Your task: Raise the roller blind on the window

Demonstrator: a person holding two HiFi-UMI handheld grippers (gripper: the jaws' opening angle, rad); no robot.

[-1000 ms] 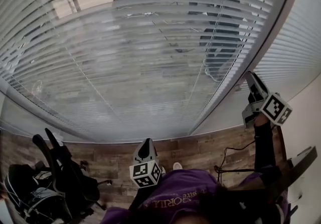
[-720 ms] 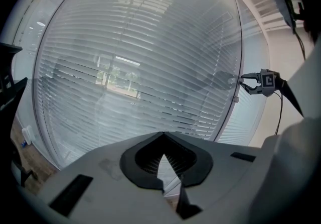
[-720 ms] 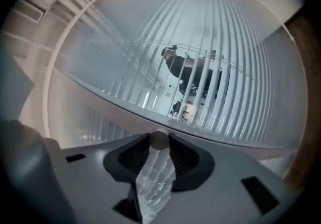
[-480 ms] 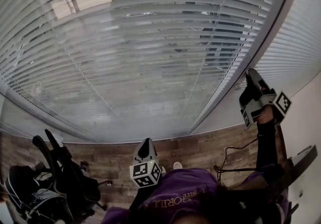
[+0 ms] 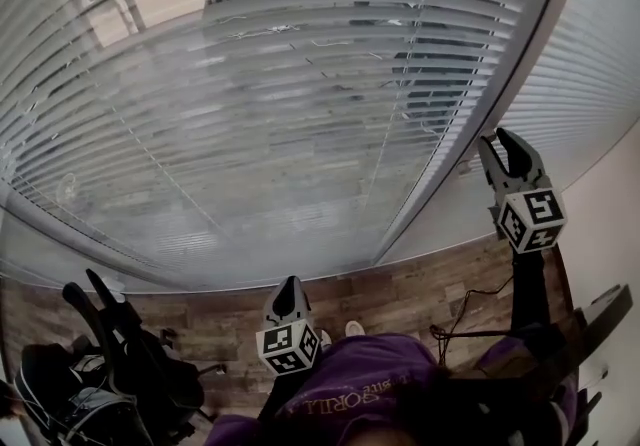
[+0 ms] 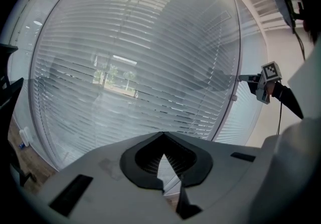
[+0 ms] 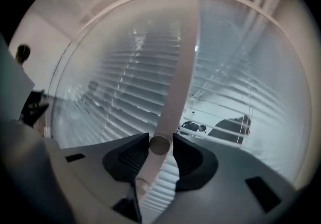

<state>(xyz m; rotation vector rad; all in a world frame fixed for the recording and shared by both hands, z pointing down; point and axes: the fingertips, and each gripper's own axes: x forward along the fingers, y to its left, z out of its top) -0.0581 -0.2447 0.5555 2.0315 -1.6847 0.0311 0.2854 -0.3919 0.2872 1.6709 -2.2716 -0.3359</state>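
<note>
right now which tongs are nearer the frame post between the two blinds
Right. The right tongs are raised right at the frame post, which shows between their jaws. The left tongs sit low by the person's body, well short of it.

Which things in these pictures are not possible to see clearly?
- Top of the blind: cut off by the head view's upper edge.
- Round knob: the right gripper view cannot show whether the right gripper touches it.
- Dark things at lower left: dim, cut off at the head view's corner.
</note>
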